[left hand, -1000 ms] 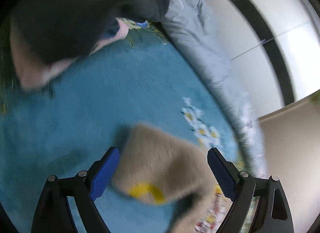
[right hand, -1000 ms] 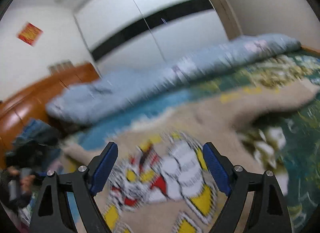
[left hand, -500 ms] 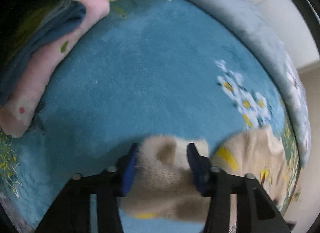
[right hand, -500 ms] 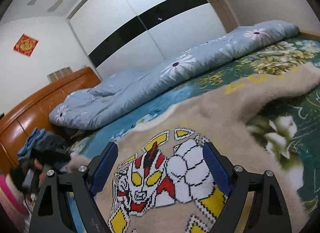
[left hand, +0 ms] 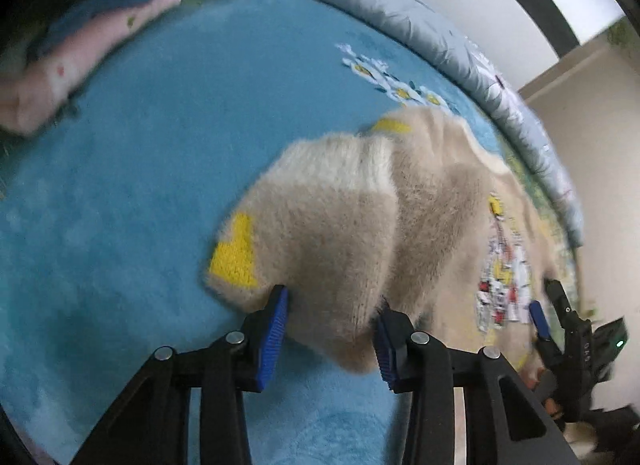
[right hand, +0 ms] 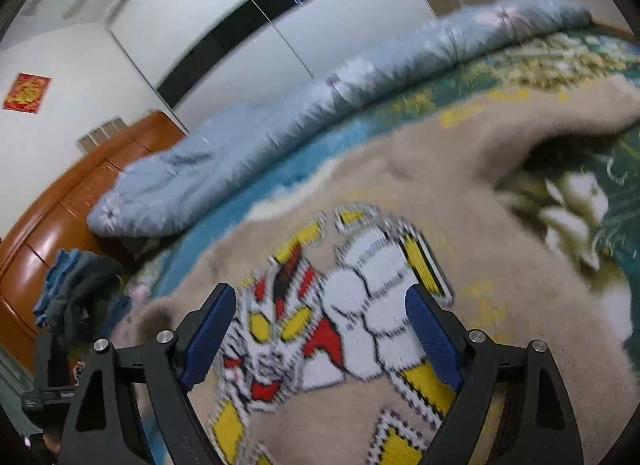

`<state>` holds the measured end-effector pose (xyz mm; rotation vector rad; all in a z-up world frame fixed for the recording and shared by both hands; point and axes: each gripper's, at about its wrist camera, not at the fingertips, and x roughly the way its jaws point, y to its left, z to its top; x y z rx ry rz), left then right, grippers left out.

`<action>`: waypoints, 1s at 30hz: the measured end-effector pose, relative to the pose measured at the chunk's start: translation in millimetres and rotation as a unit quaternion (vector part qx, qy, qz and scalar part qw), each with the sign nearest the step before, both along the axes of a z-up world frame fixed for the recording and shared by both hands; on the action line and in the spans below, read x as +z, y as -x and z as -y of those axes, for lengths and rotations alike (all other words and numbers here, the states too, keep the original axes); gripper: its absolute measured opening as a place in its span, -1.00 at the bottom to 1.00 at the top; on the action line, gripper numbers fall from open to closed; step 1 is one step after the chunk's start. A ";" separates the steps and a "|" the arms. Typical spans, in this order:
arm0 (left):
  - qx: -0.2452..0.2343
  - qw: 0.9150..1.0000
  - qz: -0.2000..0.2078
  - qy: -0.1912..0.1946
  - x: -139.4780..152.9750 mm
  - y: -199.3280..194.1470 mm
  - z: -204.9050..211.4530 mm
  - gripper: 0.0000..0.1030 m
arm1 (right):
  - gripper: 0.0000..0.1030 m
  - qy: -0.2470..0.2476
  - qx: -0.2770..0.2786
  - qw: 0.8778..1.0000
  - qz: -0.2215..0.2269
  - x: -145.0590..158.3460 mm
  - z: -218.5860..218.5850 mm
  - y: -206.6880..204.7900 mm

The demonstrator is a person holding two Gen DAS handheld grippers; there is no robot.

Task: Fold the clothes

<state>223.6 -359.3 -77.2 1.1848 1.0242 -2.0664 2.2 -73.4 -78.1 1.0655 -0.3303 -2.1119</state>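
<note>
Left gripper [left hand: 330, 331] jaws clamp the beige sweater's sleeve [left hand: 320, 233]. Right gripper [right hand: 320, 335] jaws wide, empty, above the sweater's cartoon print [right hand: 332, 305]. Soft, light, floppy knit: grip cuffs and hems.

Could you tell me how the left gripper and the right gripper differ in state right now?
The left gripper has its jaws drawn in on a bunched sleeve of the beige sweater; the right gripper has its jaws wide apart. The left gripper holds fabric between its pads; the right gripper only hovers over the sweater's cartoon figure, holding nothing. Both have black frames with blue pads.
</note>
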 end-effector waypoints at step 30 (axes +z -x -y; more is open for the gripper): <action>0.047 0.925 -0.140 0.351 160.4 48.8 6.4 -0.79 | 0.70 -0.006 -0.013 1.000 0.001 6.3 -9.4 4.9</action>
